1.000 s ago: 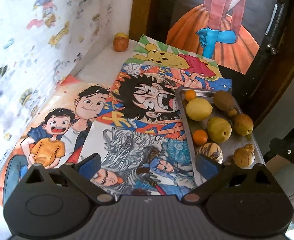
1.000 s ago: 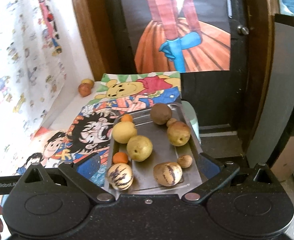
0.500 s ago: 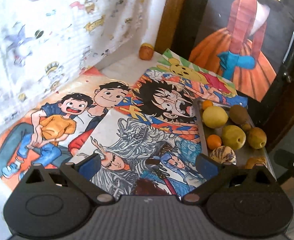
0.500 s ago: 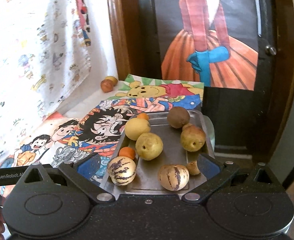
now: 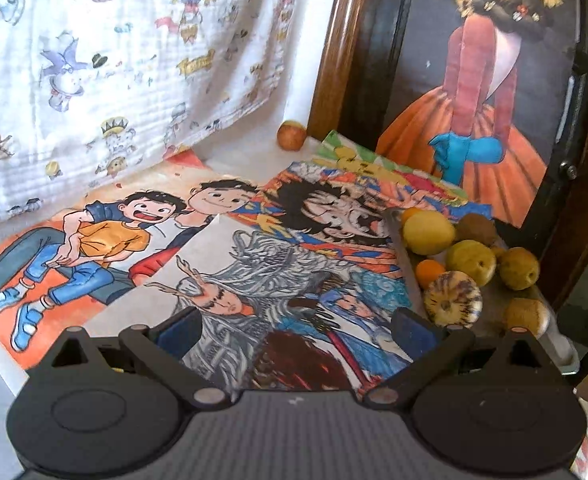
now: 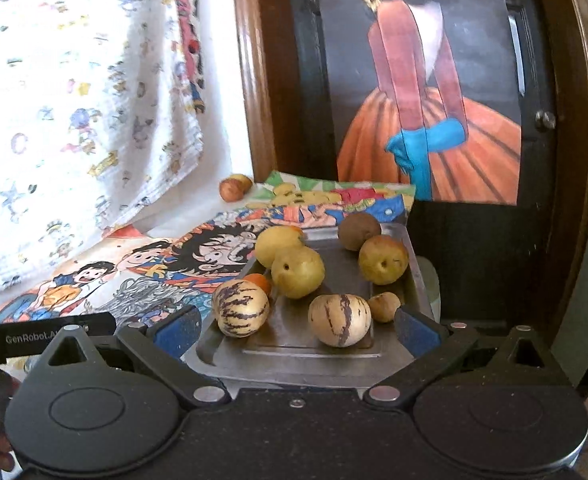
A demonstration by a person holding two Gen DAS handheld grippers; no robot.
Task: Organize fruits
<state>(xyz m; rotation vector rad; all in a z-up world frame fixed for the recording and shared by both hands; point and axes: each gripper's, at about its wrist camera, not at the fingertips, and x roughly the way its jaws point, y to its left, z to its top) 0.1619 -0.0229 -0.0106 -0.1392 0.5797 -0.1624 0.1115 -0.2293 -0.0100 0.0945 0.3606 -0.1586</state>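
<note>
A metal tray holds several fruits: two striped melons, yellow pears, a brown kiwi and small oranges. The tray also shows at the right of the left wrist view, with a striped melon at its near end. A lone apple sits at the table's far corner, also in the right wrist view. My left gripper is open and empty over the drawings. My right gripper is open and empty at the tray's near edge.
Cartoon drawings cover the table. A printed white cloth hangs on the left wall. A dark wooden door with a painting of a woman in an orange skirt stands behind. The table's right edge runs beside the tray.
Both grippers have dropped lower and tilted up toward level, so the wall and door show more. The left pulled back from the tray. Fruits have not moved. Both stay open.
</note>
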